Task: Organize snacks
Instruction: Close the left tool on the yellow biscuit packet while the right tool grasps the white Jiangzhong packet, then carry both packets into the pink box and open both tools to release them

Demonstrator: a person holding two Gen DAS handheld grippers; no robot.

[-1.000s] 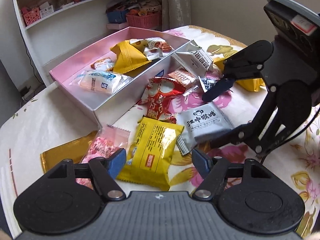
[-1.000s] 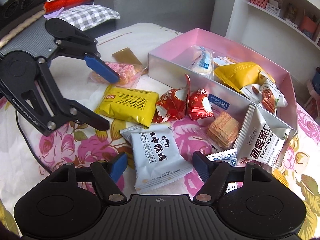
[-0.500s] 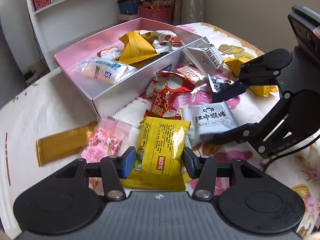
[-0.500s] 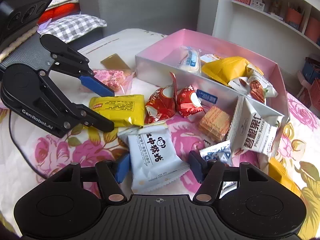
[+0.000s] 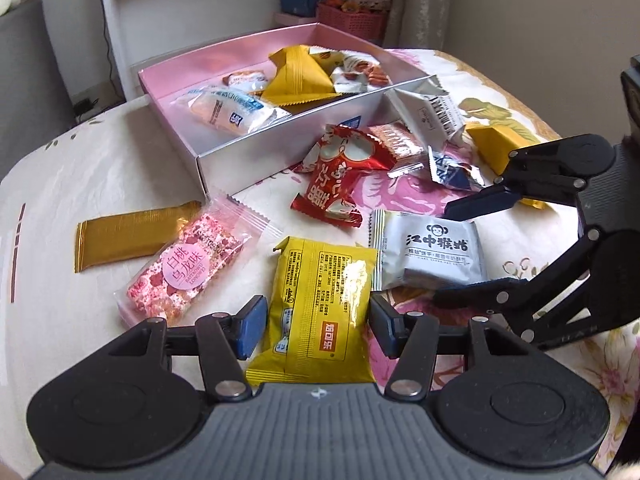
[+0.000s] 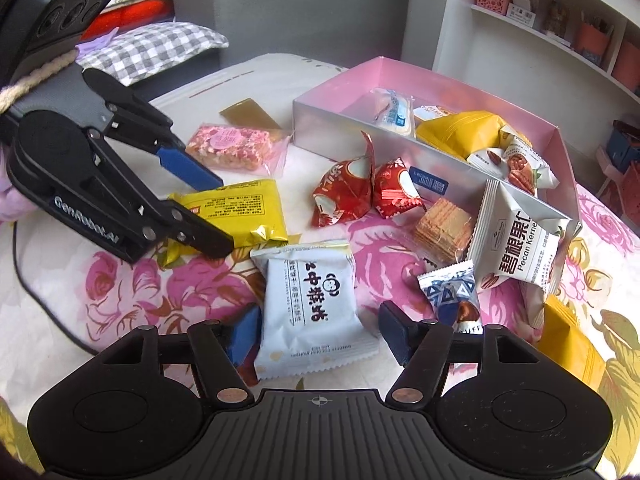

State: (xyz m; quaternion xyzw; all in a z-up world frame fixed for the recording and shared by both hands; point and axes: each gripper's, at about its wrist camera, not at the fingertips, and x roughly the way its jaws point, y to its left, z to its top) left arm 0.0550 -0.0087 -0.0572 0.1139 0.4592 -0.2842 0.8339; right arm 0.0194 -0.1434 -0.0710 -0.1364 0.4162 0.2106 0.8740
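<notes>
The left hand-held gripper [image 5: 316, 322] was open, its blue pads standing either side of a yellow packet [image 5: 318, 312] that lay flat on the surface [image 5: 80, 168]; the left pad sat just beside the packet's edge and the right pad appeared to touch the other, but a closed grip was not evident. The right hand-held gripper [image 6: 318, 330] was likewise open, straddling a white packet with a monkey logo [image 6: 310, 304]; its left pad was partly hidden behind the packet's edge, and its right pad stood apart from it. In the right wrist view the left hand-held gripper [image 6: 220, 210] was seen from the side, one finger above and one below the yellow packet [image 6: 236, 210]. The pink box [image 5: 224, 60], silver on its outer wall, stood at the far side of the surface and held a pale wrapped bun [image 5: 228, 110], a yellow pouch [image 5: 298, 78] and several small nut packets [image 5: 352, 72]. Loose on the floral cloth near the box lay a red packet [image 5: 340, 172], a clear-wrapped wafer [image 6: 440, 228], a pecan kernel packet [image 6: 520, 248] leaning against the box end, and a blue-patterned sweet [image 6: 450, 292]. To the left lay a pink nougat bar [image 5: 188, 268] overlapping the end of a gold bar [image 5: 132, 234]. A white shelf unit [image 5: 200, 20] stood behind the surface.
</notes>
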